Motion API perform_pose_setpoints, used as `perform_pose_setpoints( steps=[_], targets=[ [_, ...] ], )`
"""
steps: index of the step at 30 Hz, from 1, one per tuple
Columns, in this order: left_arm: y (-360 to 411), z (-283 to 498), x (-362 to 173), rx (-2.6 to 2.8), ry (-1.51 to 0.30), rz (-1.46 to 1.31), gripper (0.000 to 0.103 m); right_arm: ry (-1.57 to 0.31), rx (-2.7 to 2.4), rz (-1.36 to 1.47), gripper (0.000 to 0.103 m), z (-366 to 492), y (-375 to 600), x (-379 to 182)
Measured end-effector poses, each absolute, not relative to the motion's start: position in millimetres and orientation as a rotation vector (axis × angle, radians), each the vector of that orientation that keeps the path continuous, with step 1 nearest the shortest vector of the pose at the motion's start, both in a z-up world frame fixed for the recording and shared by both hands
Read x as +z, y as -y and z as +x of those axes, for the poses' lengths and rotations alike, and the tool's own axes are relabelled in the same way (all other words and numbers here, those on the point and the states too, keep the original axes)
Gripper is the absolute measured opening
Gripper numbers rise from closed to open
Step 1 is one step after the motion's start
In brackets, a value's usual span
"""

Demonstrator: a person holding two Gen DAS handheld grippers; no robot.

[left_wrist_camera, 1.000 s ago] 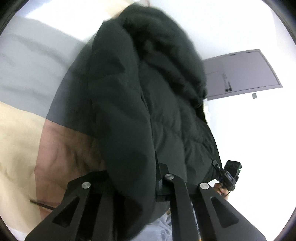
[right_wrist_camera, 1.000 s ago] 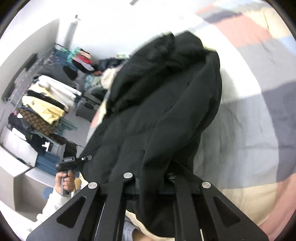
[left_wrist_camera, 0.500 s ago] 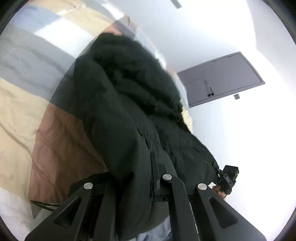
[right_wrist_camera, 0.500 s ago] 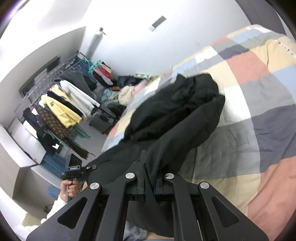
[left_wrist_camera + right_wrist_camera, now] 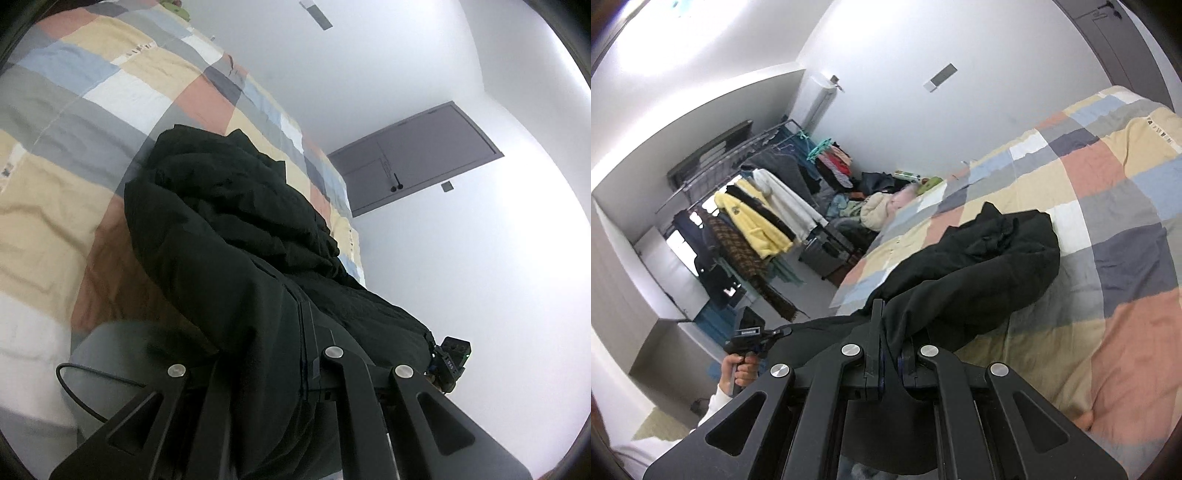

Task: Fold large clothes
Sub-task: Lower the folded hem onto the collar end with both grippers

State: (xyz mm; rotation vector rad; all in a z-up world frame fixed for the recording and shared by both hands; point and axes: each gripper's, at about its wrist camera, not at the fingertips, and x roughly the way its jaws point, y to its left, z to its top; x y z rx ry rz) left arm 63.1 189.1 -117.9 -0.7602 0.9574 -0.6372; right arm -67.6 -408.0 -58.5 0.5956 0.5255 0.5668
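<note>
A large black padded coat (image 5: 236,236) lies on the checked bedspread (image 5: 122,88), its far end bunched up. My left gripper (image 5: 266,354) is shut on the coat's near edge, and the cloth drapes over its fingers. In the right wrist view the same coat (image 5: 990,266) stretches from the bed toward me, and my right gripper (image 5: 892,350) is shut on another part of its near edge. Each gripper also shows in the other's view: the right one (image 5: 448,360) and the left one (image 5: 753,332).
The bed (image 5: 1108,192) fills the right side of the right wrist view. A clothes rack (image 5: 750,206) with hanging garments stands by the far wall, with a heap of clothes (image 5: 882,199) at the bed's head. A grey door (image 5: 413,162) is in the white wall.
The coat has come down from hanging in front of both cameras onto the bed. Both grippers have dropped lower and still hold its near edge.
</note>
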Motion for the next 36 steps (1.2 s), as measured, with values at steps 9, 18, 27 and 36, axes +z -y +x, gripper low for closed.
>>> perform_pose_setpoints(
  steps=[9, 18, 27, 36],
  targets=[
    [-179.4, 17.3, -108.6, -0.647, -0.955, -0.729, 0.005, -0.543, 0.543, 0.648, 0.003, -96.0, 415.3, -53.5],
    [-193.7, 58.8, -95.1, -0.596, -0.934, -0.787, 0.005, -0.538, 0.507, 0.696, 0.003, -36.4, 435.7, -40.7],
    [-207.1, 112.1, -92.9, -0.527, -0.955, -0.854, 0.006, -0.579, 0.449, 0.761, 0.003, 43.9, 451.7, -35.8],
    [-209.0, 196.4, -106.9, -0.357, -0.977, -0.939, 0.007, -0.642, 0.325, 0.797, 0.003, 143.0, 456.0, -49.4]
  ],
)
